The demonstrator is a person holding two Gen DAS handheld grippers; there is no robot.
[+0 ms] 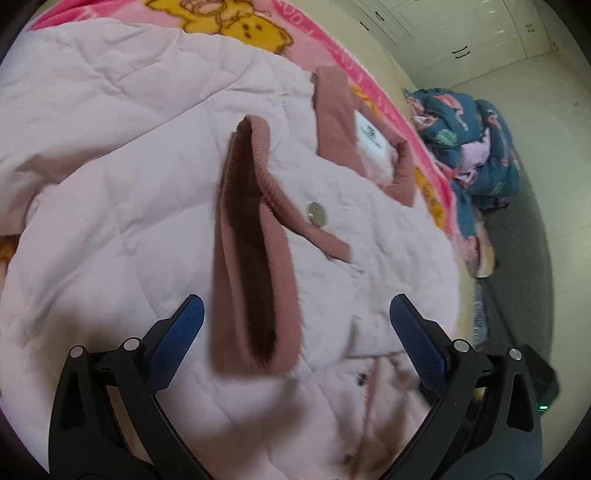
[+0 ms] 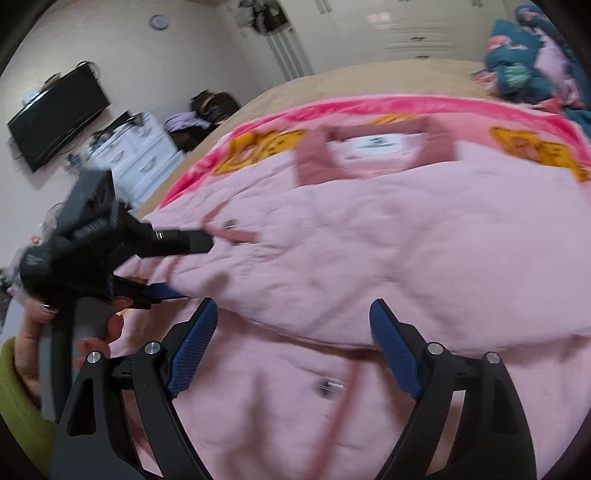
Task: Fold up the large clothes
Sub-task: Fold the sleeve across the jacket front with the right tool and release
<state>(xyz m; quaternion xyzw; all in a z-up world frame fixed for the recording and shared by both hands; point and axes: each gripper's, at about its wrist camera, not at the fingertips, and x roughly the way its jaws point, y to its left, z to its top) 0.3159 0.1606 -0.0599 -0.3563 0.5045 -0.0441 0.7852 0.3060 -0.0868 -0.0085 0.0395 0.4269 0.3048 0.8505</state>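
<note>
A pale pink quilted jacket (image 1: 110, 184) (image 2: 369, 240) lies spread on the bed, its dusty-pink collar with a white label (image 1: 369, 136) (image 2: 373, 147) at the far side. A sleeve is folded over the front, and its ribbed cuff (image 1: 255, 240) gapes right in front of my left gripper (image 1: 295, 314), which stands open with the cuff's end between its fingers, not pressed. In the right wrist view the left gripper (image 2: 184, 266) sits at the jacket's left edge, held by a hand (image 2: 33, 332). My right gripper (image 2: 293, 314) is open over a folded edge of the jacket, holding nothing.
A pink blanket with yellow bears (image 1: 258, 26) (image 2: 369, 107) lies under the jacket. A heap of blue patterned bedding (image 1: 480, 147) (image 2: 524, 66) sits past the collar. Beyond the bed are a wall television (image 2: 55, 114), a white dresser (image 2: 136, 155) and wardrobe doors (image 1: 443, 29).
</note>
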